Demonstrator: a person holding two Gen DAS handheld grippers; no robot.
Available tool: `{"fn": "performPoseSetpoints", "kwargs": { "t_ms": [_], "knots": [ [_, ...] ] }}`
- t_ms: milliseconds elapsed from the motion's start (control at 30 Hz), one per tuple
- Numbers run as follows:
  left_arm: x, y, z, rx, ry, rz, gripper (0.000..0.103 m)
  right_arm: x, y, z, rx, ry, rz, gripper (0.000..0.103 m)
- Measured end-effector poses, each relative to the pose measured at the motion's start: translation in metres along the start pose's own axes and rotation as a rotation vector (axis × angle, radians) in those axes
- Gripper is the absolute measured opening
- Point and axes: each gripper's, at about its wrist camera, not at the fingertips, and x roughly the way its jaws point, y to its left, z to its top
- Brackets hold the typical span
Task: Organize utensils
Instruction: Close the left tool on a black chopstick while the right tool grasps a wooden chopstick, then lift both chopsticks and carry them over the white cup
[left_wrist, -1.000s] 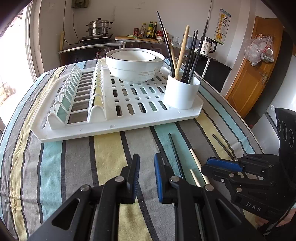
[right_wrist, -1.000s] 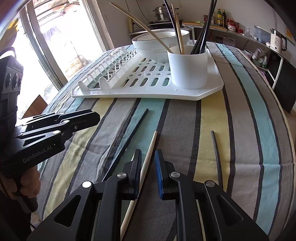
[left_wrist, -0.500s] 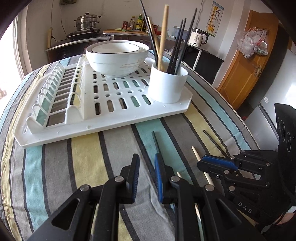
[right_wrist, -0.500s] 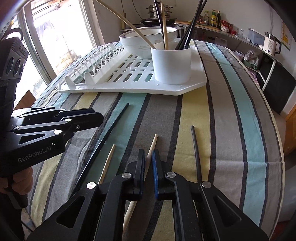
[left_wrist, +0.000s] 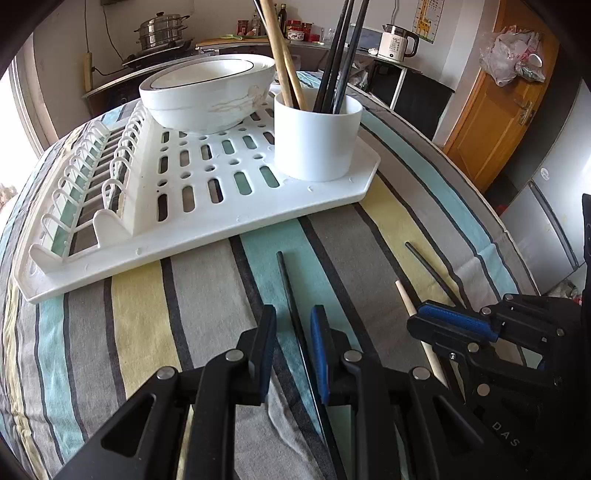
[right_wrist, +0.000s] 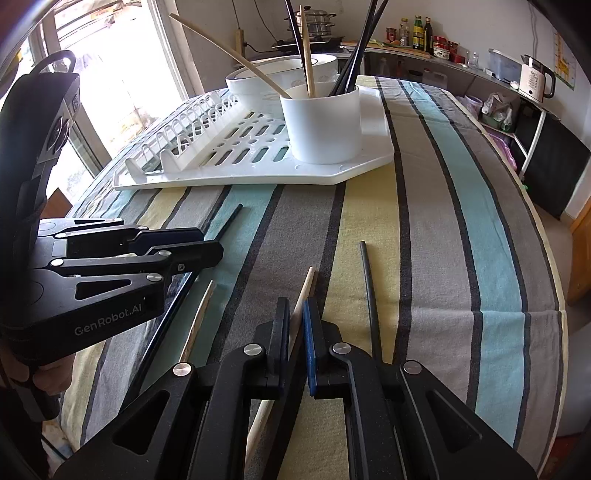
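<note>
Clamping the pale wooden chopstick (right_wrist: 304, 291) off the striped cloth (right_wrist: 443, 221), right gripper (right_wrist: 294, 325) readies it for the white cylindrical holder (right_wrist: 321, 122); left gripper (left_wrist: 293, 339) straddles, unclosed, a black chopstick (left_wrist: 286, 280) lying loose.

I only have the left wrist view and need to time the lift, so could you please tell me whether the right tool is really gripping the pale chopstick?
Observer: Yes, in the right wrist view the right tool is shut on the pale chopstick.
Operator: Thank you; is anything lying hidden behind my left tool?
Observer: A second pale chopstick lies on the cloth between the long black chopstick and the gripped one.
</note>
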Motion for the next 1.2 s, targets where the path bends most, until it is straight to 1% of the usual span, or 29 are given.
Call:
{"fn": "performPoseSetpoints", "kwargs": {
  "t_ms": [133, 267, 300, 333, 533, 767, 1200],
  "knots": [
    [-0.001, -0.006, -0.005, 0.024, 0.004, 0.027, 0.020, 0.000, 0.000, -0.001, -0.001, -0.002, 0.000, 0.008],
    [0.000, -0.014, -0.009, 0.061, -0.006, 0.075, 0.020, 0.000, 0.000, -0.001, -0.003, -0.006, 0.000, 0.007],
    [0.000, -0.016, -0.009, 0.066, -0.008, 0.082, 0.017, 0.000, -0.001, -0.001, -0.002, -0.008, 0.002, 0.007],
    [0.000, -0.017, -0.009, 0.071, -0.008, 0.078, 0.009, 0.000, -0.001, -0.001, 0.000, -0.008, 0.004, 0.007],
    [-0.004, -0.015, -0.007, 0.046, -0.017, 0.037, 0.006, -0.005, -0.001, 0.002, 0.007, -0.024, 0.030, 0.005],
    [-0.033, -0.005, 0.002, 0.027, -0.097, 0.009, 0.005, -0.025, 0.000, 0.010, 0.006, -0.077, 0.058, 0.005],
    [-0.105, 0.013, 0.009, 0.001, -0.266, -0.001, 0.005, -0.093, 0.002, 0.020, 0.003, -0.248, 0.078, 0.005]
  ]
}}
